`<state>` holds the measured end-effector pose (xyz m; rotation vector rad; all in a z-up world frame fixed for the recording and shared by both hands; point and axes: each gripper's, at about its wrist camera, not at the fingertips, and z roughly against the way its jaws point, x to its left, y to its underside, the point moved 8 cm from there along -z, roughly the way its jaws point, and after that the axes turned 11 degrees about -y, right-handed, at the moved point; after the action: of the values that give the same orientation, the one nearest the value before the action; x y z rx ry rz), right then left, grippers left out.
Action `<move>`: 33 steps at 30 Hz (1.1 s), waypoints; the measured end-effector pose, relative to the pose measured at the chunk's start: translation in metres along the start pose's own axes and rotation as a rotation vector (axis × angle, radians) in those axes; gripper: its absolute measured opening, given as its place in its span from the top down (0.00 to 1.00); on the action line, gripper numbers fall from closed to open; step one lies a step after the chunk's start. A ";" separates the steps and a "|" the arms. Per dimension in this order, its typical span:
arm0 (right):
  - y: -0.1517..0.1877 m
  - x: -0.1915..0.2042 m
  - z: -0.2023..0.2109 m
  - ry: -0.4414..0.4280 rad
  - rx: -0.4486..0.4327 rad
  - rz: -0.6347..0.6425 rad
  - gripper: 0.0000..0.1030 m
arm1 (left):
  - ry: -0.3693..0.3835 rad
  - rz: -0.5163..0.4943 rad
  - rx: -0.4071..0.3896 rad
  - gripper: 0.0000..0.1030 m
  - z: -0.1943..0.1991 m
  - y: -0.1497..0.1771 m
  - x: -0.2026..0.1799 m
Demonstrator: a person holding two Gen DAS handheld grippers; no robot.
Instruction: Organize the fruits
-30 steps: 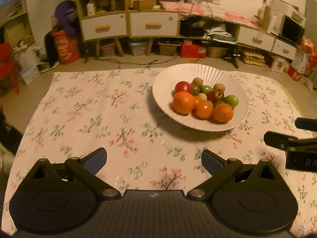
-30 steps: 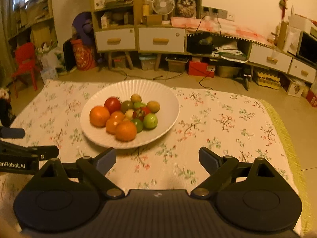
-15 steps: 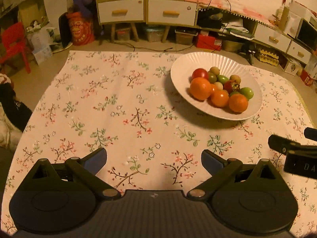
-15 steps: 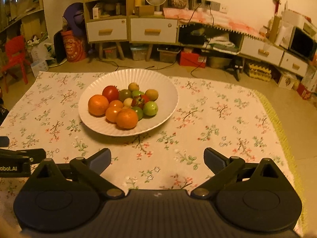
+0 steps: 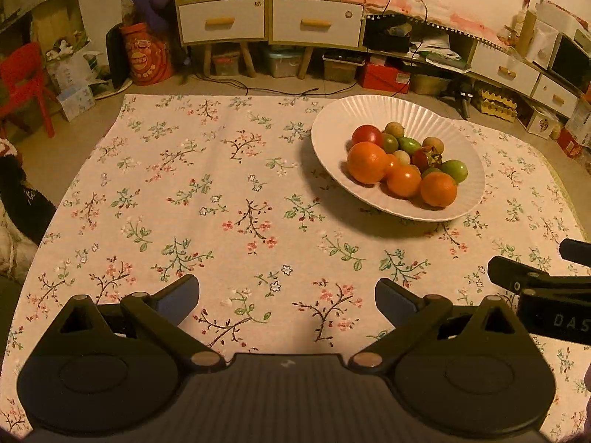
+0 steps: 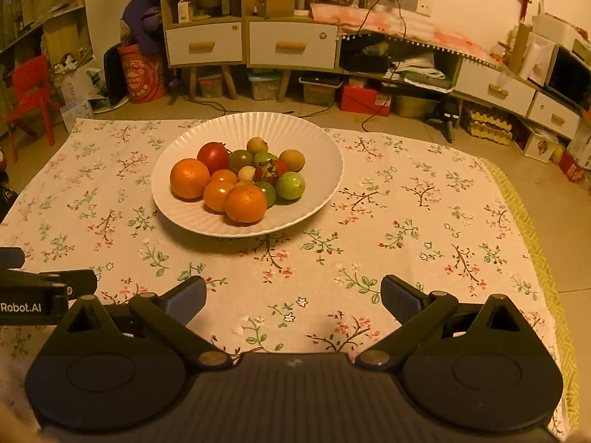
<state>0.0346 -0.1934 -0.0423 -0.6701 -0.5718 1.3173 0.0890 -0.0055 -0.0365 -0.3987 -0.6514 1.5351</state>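
A white ribbed bowl (image 6: 314,155) stands on a floral tablecloth and holds several fruits: oranges (image 6: 189,178), a red tomato (image 6: 213,155), green fruits (image 6: 290,185) and small brown ones (image 6: 291,160). In the left wrist view the same bowl (image 5: 399,110) lies ahead to the right. My left gripper (image 5: 287,293) is open over bare cloth, well short of the bowl. My right gripper (image 6: 293,295) is open too, nothing between its fingers, the bowl ahead and slightly left. Each gripper shows at the other view's edge.
The floral tablecloth (image 5: 184,192) covers a low surface with floor beyond its far edge. Drawers and shelves (image 6: 255,42) line the back wall, with boxes beneath. A red chair (image 6: 27,92) stands at the far left. A yellow fringe (image 6: 535,229) marks the cloth's right edge.
Both views have tipped downward a little, so the bowl sits higher and farther in frame. The right gripper's fingers have spread slightly wider. No fruit has moved.
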 end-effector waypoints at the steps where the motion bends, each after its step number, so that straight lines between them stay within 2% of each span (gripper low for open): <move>1: -0.001 0.000 0.000 -0.001 -0.002 0.002 0.02 | -0.002 -0.003 -0.003 0.08 0.001 0.000 0.000; 33: -0.001 0.005 0.002 -0.008 -0.006 0.010 0.01 | 0.008 -0.009 -0.011 0.08 0.006 0.000 -0.004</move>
<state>0.0351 -0.1886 -0.0403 -0.6741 -0.5796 1.3283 0.0852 -0.0103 -0.0324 -0.4099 -0.6548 1.5212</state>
